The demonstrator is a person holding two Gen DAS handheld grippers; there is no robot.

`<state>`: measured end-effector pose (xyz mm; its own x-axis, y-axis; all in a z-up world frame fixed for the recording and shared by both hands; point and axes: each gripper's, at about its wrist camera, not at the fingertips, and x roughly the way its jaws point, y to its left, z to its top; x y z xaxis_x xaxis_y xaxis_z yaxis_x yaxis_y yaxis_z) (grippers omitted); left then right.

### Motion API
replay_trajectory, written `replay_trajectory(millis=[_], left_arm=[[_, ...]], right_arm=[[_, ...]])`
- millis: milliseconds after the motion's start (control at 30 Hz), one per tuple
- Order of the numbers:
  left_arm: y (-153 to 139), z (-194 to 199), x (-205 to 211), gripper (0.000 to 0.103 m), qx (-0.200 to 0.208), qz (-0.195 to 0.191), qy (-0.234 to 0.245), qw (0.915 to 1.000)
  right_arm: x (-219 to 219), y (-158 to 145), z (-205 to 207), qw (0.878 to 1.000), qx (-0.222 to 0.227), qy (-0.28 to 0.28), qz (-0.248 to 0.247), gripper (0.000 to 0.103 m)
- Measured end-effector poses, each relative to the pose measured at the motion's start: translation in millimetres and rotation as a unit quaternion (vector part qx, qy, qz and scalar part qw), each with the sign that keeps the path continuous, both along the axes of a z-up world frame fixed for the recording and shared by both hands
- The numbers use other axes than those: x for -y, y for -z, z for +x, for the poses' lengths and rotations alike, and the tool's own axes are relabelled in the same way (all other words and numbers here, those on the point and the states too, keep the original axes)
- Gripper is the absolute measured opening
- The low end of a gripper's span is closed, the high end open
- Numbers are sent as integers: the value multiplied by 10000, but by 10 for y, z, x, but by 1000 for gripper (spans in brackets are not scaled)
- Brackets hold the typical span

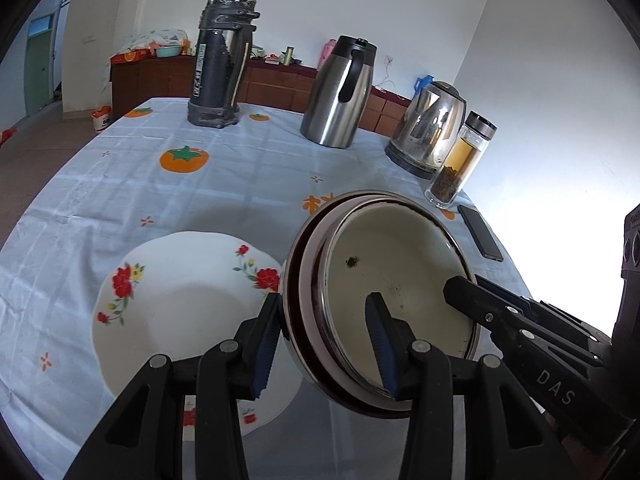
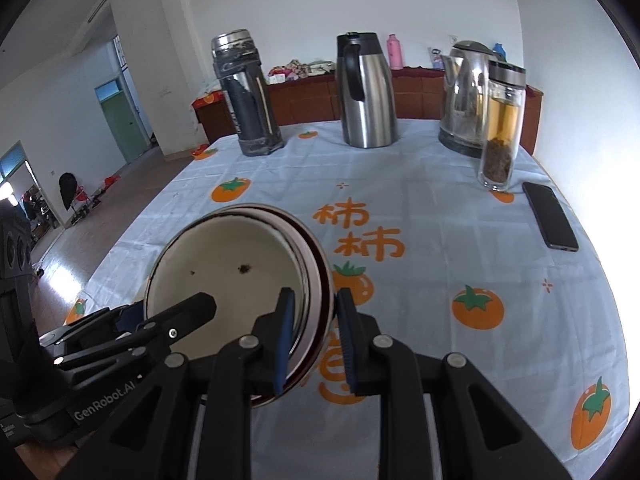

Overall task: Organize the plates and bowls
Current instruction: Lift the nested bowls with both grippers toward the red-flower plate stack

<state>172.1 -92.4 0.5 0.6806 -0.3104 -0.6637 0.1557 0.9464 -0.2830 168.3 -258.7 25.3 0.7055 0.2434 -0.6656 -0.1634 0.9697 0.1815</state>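
Observation:
A stack of nested bowls (image 1: 400, 248) hangs tilted above the table: a steel outer bowl, a dark red one, and a cream enamel bowl with dark specks innermost. My left gripper (image 1: 322, 344) is shut on the stack's left wall, one pad outside and one inside. My right gripper (image 2: 316, 338) is shut on the opposite rim of the bowl stack (image 2: 228, 256). Each gripper shows in the other's view, the right gripper (image 1: 476, 300) and the left gripper (image 2: 188, 312). A white plate (image 1: 180, 300) with red flowers lies on the tablecloth, left of and below the stack.
Along the table's far side stand a worn black thermos (image 1: 222, 60), a steel carafe (image 1: 340, 92), an electric kettle (image 1: 430, 128) and a glass tea bottle (image 1: 460, 160). A dark phone (image 2: 550, 216) lies near the right edge. The persimmon-print tablecloth (image 2: 440, 220) covers the table.

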Motion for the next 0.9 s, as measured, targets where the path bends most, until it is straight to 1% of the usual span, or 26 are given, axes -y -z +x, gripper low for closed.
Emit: replay_trajectory(millis=[333, 700, 900], left_arm=[[-21, -80, -247, 45, -33, 0, -171, 9998], [17, -112, -642, 45, -64, 26, -478, 9988], [43, -95, -772, 45, -87, 39, -576, 9983]], right_arm=[[-252, -47, 14, 9998, 29, -219, -15, 22], [-633, 19, 61, 9987, -12, -517, 4, 21], [-803, 65, 91, 9981, -63, -614, -46, 21]])
